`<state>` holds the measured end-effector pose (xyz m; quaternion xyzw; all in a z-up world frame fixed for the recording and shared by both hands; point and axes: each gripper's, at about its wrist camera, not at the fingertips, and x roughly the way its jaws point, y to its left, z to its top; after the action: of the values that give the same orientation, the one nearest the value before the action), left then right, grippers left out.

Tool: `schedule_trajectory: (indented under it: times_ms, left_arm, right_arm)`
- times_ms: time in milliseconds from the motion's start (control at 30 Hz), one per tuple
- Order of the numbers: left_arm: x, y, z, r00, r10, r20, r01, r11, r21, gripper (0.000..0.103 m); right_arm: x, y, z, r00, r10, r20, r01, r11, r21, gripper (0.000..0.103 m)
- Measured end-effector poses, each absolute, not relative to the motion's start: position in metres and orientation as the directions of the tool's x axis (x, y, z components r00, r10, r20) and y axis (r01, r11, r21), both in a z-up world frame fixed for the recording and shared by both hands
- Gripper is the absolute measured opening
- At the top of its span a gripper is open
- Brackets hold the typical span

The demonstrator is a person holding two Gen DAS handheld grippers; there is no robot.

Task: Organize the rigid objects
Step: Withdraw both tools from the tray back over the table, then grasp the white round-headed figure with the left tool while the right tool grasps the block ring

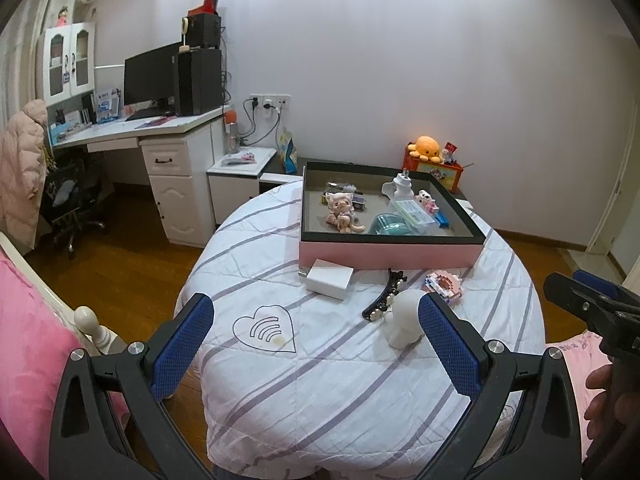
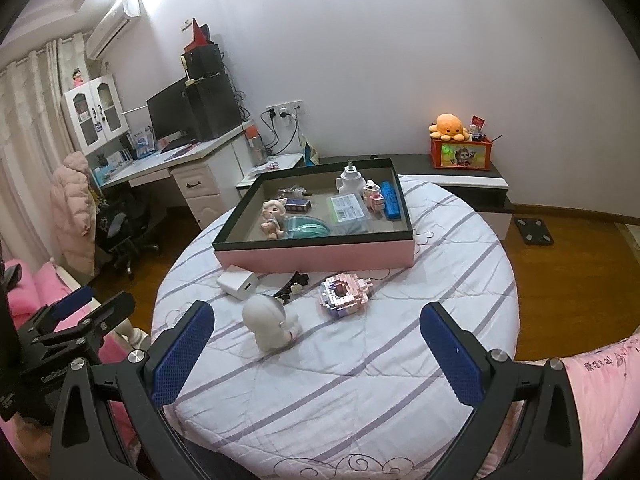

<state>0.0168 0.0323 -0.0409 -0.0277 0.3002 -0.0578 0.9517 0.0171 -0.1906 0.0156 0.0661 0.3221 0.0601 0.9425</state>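
A round bed covered in a white quilt with lilac stripes (image 2: 360, 360) fills the middle of both wrist views. On its far half sits a shallow pink box with a dark rim (image 2: 316, 256), the landmark here. It already holds several small items: a doll figure, a white plug, a clear case, a blue bar and others.

Four loose things lie on the quilt just in front of the box's near wall. A white charger block (image 2: 237, 284) sits closest to the wall, towards its left end. A black hair clip (image 1: 385, 294) lies in front of the wall's middle, its long axis running diagonally from near the wall back towards the viewer and leftward. A pink and white brick-built model (image 2: 344, 294) rests in front of the wall's right half. A white rounded figurine (image 2: 270, 328) stands farthest from the box and nearest the grippers, just beside the clip's near end; contact cannot be judged.

The left gripper (image 1: 316, 344) and the right gripper (image 2: 316, 348) both hover over the near part of the bed with jaws spread wide and nothing between them. In the right wrist view the figurine sits just inside the left finger, so it lies ahead and slightly left of that gripper. In the left wrist view it is partly hidden behind the right finger, ahead and to the right. Either hand seems about equally near; the right gripper appears better lined up, judging by how much of the figurine falls within its opening.
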Motion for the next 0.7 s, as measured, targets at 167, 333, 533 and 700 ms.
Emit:
schedule_trajectory:
  times_ms: [167, 333, 533, 700]
  left_arm:
    - [0.020, 0.023, -0.049, 0.797, -0.149, -0.585, 0.114, 0.989, -0.097, 0.103]
    - [0.026, 0.002, -0.067, 0.767, -0.176, -0.617, 0.155, 0.984, -0.088, 0.103]
    - [0.040, -0.027, -0.093, 0.726, -0.192, -0.660, 0.189, 0.979, -0.076, 0.103]
    - [0.057, -0.045, -0.115, 0.698, -0.190, -0.691, 0.194, 0.978, -0.073, 0.103]
  right_arm:
    - [0.022, -0.195, 0.009, 0.776, 0.145, -0.613, -0.060, 0.986, 0.156, 0.103]
    - [0.033, -0.206, -0.006, 0.756, 0.122, -0.644, -0.030, 0.988, 0.152, 0.103]
    - [0.045, -0.228, -0.025, 0.728, 0.102, -0.677, 0.011, 0.987, 0.161, 0.103]
    - [0.061, -0.240, -0.041, 0.702, 0.110, -0.704, 0.014, 0.986, 0.168, 0.103]
